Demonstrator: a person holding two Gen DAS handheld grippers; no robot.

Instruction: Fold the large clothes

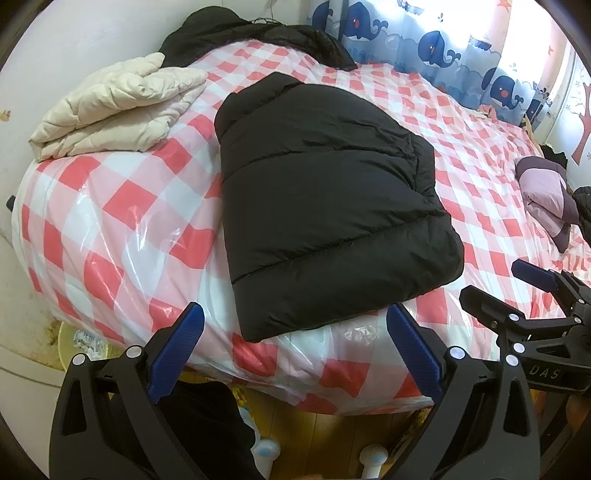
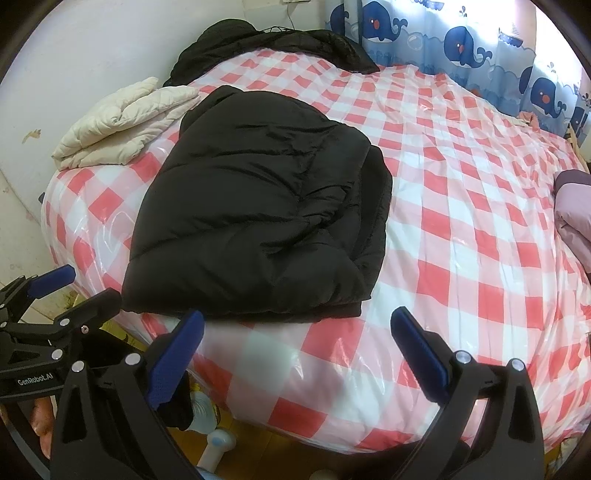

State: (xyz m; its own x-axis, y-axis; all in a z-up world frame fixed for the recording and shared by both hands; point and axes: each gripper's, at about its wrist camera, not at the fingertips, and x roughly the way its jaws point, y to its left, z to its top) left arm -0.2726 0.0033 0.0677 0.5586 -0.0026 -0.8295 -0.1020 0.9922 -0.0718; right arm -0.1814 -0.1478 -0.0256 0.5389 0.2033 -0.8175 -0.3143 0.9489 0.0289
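Observation:
A black puffer jacket [image 1: 325, 199] lies folded into a long rectangle on the bed, its hem at the near edge. It also shows in the right wrist view [image 2: 258, 206]. My left gripper [image 1: 293, 321] is open and empty, just short of the jacket's near hem. My right gripper [image 2: 295, 325] is open and empty, off the jacket's near right corner. The right gripper [image 1: 495, 284] shows in the left wrist view at the right, and the left gripper [image 2: 88, 284] shows in the right wrist view at the lower left.
The bed [image 1: 480, 155] has a red-and-white checked plastic cover. A folded cream quilted coat [image 1: 110, 107] lies at the far left, a dark garment [image 1: 258, 33] at the head, a folded mauve garment [image 1: 546, 195] at the right. A whale-print curtain [image 1: 443, 44] hangs behind.

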